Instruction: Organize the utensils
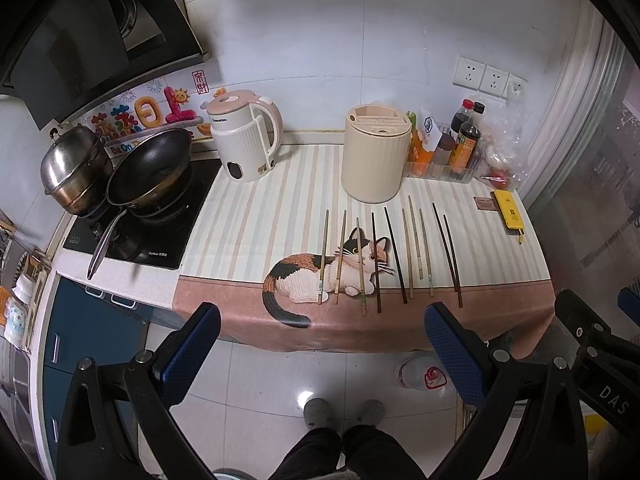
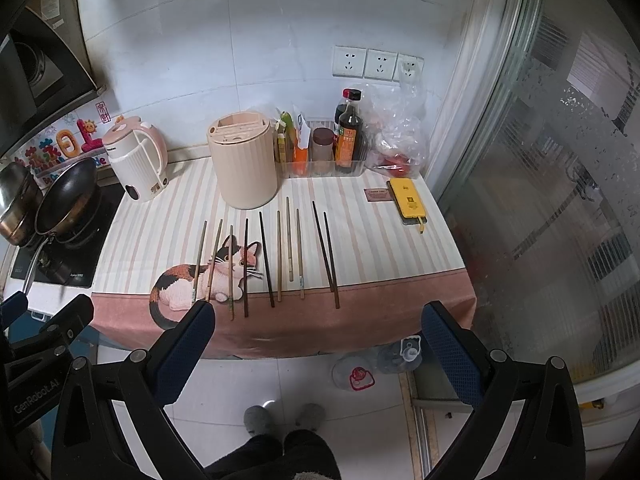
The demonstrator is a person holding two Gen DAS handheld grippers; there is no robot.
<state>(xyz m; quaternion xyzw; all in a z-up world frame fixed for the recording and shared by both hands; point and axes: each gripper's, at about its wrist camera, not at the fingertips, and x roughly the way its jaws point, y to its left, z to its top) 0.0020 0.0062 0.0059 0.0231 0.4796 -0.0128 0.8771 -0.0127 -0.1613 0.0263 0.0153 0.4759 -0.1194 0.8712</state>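
Several chopsticks, some light wood (image 1: 407, 251) (image 2: 279, 255) and some dark (image 1: 395, 254) (image 2: 267, 258), lie side by side on the striped cat-print cloth (image 1: 240, 224) (image 2: 160, 224). A cream ribbed utensil holder (image 1: 375, 153) (image 2: 243, 159) with slots on top stands upright behind them. My left gripper (image 1: 322, 322) is open and empty, held off the counter's front edge over the floor. My right gripper (image 2: 318, 320) is open and empty at the same distance, a little to the right.
A white and pink kettle (image 1: 244, 136) (image 2: 136, 158) stands left of the holder. A black pan (image 1: 150, 168) and steel pot (image 1: 74, 168) sit on the stove. Sauce bottles (image 1: 464, 144) (image 2: 348, 132), a plastic bag (image 2: 394, 136) and a yellow phone (image 1: 507, 212) (image 2: 408, 200) are at the right. Glass door (image 2: 540, 180) on the right.
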